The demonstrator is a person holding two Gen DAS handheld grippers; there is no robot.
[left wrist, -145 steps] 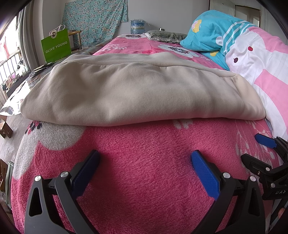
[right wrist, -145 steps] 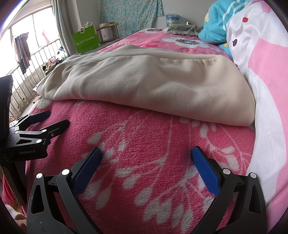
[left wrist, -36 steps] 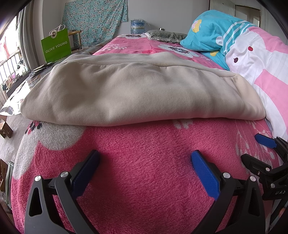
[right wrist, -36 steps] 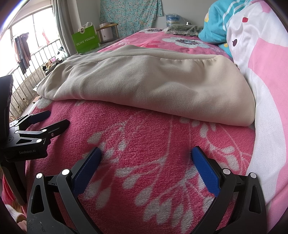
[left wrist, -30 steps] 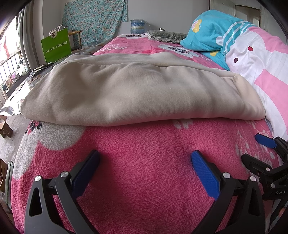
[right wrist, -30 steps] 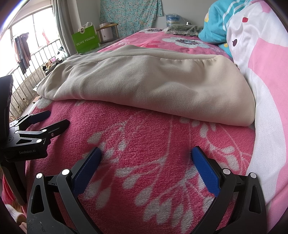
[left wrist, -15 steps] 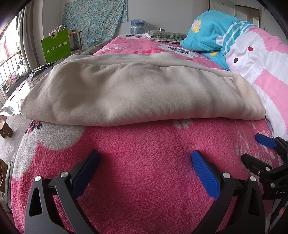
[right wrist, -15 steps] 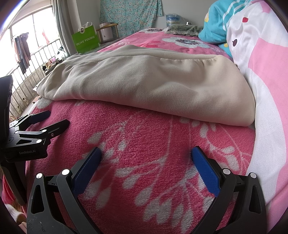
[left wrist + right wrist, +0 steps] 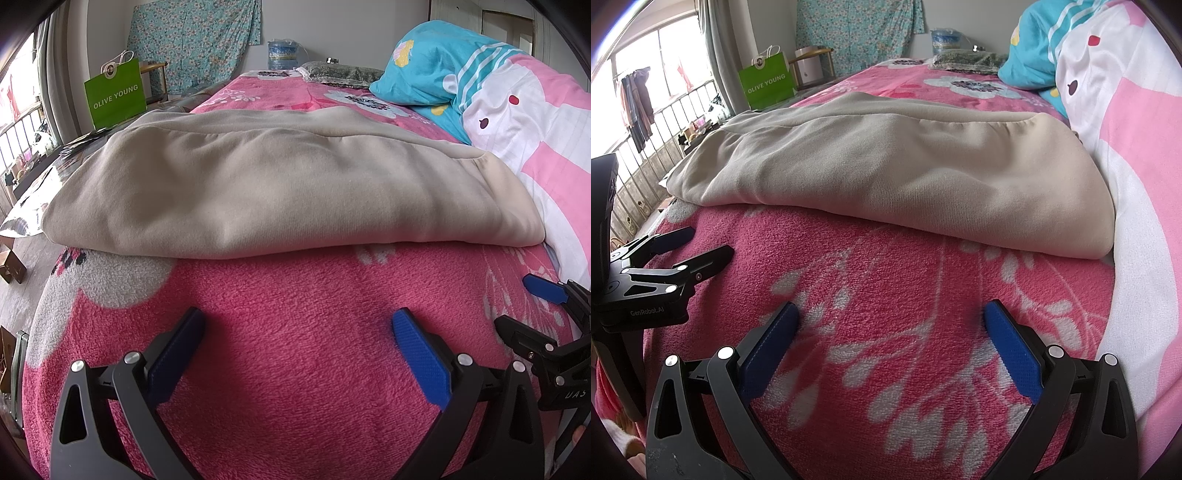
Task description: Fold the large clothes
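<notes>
The beige garment (image 9: 280,192) lies folded across mid-frame on the bed (image 9: 295,332). Both grippers, left (image 9: 295,347) and right (image 9: 890,343), rest below it, jaws spread, empty. Next, pinch both near corners (through all layers) and lift evenly.

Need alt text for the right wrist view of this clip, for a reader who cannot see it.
A folded beige garment lies across a pink floral blanket on a bed, beyond the open, empty right gripper. The left gripper, also open, rests on the blanket at the left edge, and a pink-and-white quilt runs along the right.
</notes>
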